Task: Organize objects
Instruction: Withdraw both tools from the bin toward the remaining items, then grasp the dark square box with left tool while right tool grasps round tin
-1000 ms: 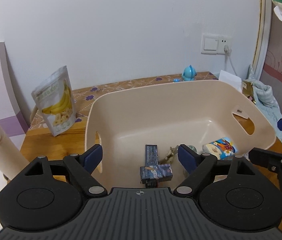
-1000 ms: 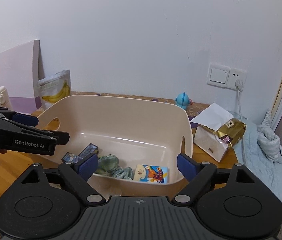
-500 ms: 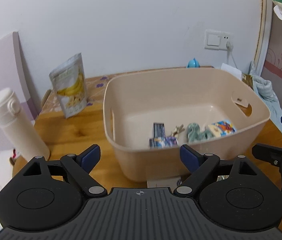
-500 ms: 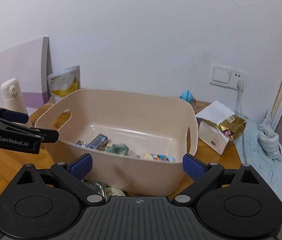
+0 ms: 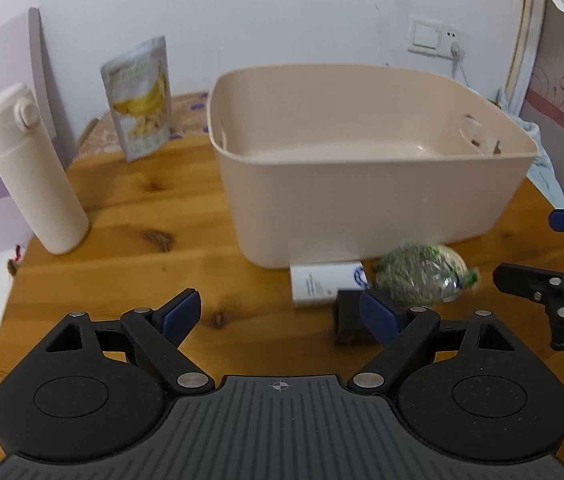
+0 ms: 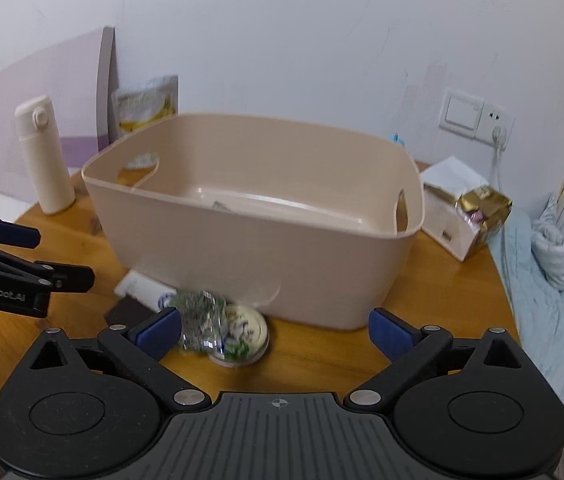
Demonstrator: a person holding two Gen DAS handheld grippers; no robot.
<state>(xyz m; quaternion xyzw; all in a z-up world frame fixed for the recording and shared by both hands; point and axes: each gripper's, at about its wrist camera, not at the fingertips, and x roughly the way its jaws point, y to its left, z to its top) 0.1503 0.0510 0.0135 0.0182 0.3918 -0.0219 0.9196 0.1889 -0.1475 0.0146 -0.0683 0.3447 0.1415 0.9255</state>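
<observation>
A beige plastic basket (image 5: 361, 196) stands on the round wooden table (image 5: 130, 216); it also shows in the right wrist view (image 6: 266, 264). In front of it lie a clear bag of green stuff (image 5: 421, 272), a white box (image 5: 321, 286) and a small dark box (image 5: 347, 320). The right wrist view shows the bag (image 6: 202, 320) beside a round lidded cup (image 6: 244, 332). My left gripper (image 5: 280, 314) is open and empty above the table, in front of the basket. My right gripper (image 6: 276, 330) is open and empty, just behind the bag and cup.
A white flask (image 5: 30, 168) stands at the left, and a banana chips pouch (image 5: 140, 98) leans on the wall. A white box with a gold packet (image 6: 463, 208) sits right of the basket. A blue cloth (image 6: 541, 264) hangs over the table's right edge.
Both grippers have pulled back and down from over the basket to in front of it. The basket's contents have dropped out of sight; the bag, cup and boxes have come into view.
</observation>
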